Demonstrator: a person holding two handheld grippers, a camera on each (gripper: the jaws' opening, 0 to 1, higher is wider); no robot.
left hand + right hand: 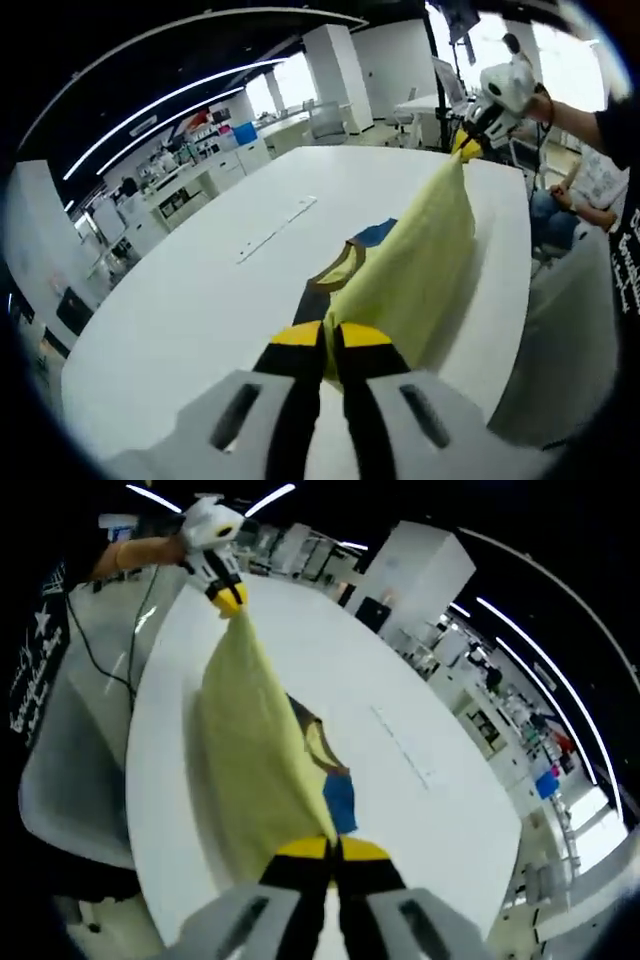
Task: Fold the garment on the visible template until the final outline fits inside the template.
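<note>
A pale yellow garment (415, 265) is stretched in the air between both grippers above a white table (200, 300). My left gripper (328, 345) is shut on one corner of it, the yellow-tipped jaws pressed together. The right gripper (468, 143) holds the far corner at upper right. In the right gripper view, my right gripper (330, 848) is shut on the garment (255, 750), and the left gripper (225, 595) pinches the far end. Under the cloth lies a dark and blue template (375, 235), partly hidden; its edge (338, 795) peeks out beside the cloth.
A person's sleeve (622, 250) and dark shirt (40, 670) stand at the table's edge. Cables (120, 650) hang near the table rim. Two thin strips (275, 230) lie on the table. Desks, chairs and shelves fill the room behind.
</note>
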